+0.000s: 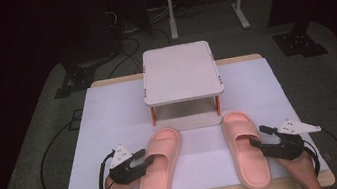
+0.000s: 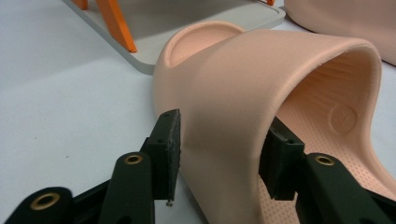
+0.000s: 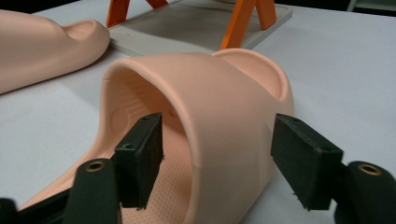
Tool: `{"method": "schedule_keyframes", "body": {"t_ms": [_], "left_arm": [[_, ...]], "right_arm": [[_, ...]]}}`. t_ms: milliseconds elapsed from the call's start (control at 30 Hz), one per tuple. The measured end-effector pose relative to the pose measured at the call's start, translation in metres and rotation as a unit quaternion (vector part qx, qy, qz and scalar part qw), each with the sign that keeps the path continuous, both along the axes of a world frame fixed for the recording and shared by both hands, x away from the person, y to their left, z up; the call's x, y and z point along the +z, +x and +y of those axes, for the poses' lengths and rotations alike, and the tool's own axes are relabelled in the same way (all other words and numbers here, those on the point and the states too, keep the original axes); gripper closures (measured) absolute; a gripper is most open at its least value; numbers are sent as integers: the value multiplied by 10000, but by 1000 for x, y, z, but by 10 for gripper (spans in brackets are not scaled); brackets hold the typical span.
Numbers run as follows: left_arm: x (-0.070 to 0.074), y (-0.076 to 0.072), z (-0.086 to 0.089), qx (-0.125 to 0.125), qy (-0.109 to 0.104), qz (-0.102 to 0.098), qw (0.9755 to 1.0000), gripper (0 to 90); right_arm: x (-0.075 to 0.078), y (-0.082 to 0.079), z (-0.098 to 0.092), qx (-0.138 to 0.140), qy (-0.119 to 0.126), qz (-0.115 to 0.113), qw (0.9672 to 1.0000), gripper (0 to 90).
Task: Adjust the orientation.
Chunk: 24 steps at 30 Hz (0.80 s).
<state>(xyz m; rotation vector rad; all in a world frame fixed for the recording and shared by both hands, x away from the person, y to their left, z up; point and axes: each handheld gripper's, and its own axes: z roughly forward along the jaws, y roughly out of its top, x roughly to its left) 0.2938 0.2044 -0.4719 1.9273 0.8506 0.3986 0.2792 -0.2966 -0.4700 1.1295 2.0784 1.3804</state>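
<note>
Two pink slippers lie side by side on the white mat, the left slipper [image 1: 161,176] and the right slipper [image 1: 248,163]. My left gripper [image 1: 145,157] straddles the outer side of the left slipper's strap [image 2: 224,84]. One pad [image 2: 170,144] lies against the strap's outside and the other pad [image 2: 278,161] sits under it, both touching. My right gripper [image 1: 259,137] has the right slipper's strap [image 3: 219,93] between its jaws. One pad [image 3: 140,156] is inside the slipper, the other pad [image 3: 303,158] is outside, and small gaps show on both sides.
A small grey shelf rack [image 1: 180,70] on orange legs [image 2: 116,23] stands just beyond the slippers' toes, its base plate [image 3: 187,23] on the mat. The white mat [image 1: 108,113] covers most of the wooden table. Cables trail off the table's left and right.
</note>
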Motion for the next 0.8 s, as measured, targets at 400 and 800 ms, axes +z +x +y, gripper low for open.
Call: {"method": "schedule_keyframes", "body": {"t_ms": [400, 800], "left_arm": [[-1, 4, 0, -17, 95, -33, 9999, 579], [-1, 2, -3, 89, 235, -94, 9996, 617]], "right_arm": [[-4, 3, 5, -259, -208, 132, 9994, 475], [-4, 2, 8, -469, -355, 49, 9983, 551]]}}
